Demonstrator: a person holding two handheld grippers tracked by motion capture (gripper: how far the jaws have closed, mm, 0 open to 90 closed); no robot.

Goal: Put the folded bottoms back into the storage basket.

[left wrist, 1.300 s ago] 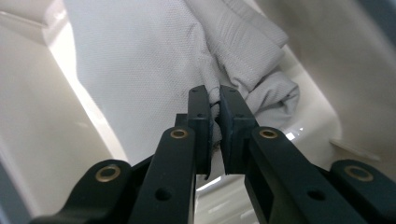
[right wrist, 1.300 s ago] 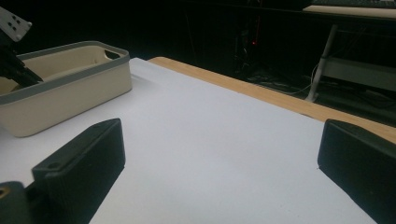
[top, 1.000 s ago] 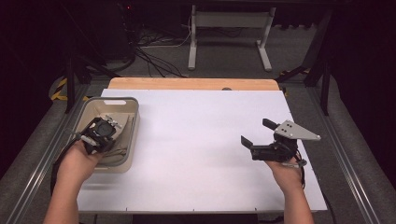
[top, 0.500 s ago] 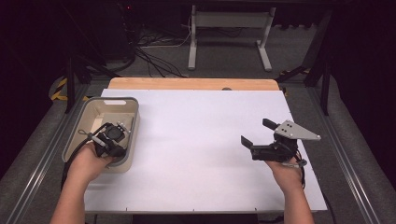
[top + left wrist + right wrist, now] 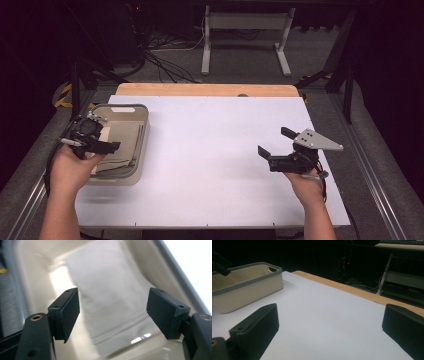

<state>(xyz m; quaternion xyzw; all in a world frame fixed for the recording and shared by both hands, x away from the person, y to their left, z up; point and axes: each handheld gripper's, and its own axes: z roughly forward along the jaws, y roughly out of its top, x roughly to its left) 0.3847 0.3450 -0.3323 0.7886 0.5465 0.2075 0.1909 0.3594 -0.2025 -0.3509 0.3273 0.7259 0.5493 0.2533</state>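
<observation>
A beige bin point(image 5: 142, 116) with a grey rim stands at the table's left side. A flat white pouch point(image 5: 124, 141) lies on its floor. In the left gripper view the pouch point(image 5: 110, 290) lies below and between the two black pads, untouched. My left gripper point(image 5: 102, 142) hovers over the bin's left edge, open and empty; its view shows the same gap point(image 5: 115, 310). My right gripper point(image 5: 274, 141) hangs above the table's right part, open and empty, with its jaws spread wide point(image 5: 329, 325) and pointing toward the bin point(image 5: 249, 287).
White table top point(image 5: 210, 150) spreads between the two grippers, with a wooden strip point(image 5: 205, 90) along its far edge. Beyond it are a dark floor, cables and a metal stand point(image 5: 245, 30). Metal rails run along both sides of the table.
My left gripper has drawn back out of the bin toward its left near edge, still open. The pouch stays in the bin. The right gripper has not moved.
</observation>
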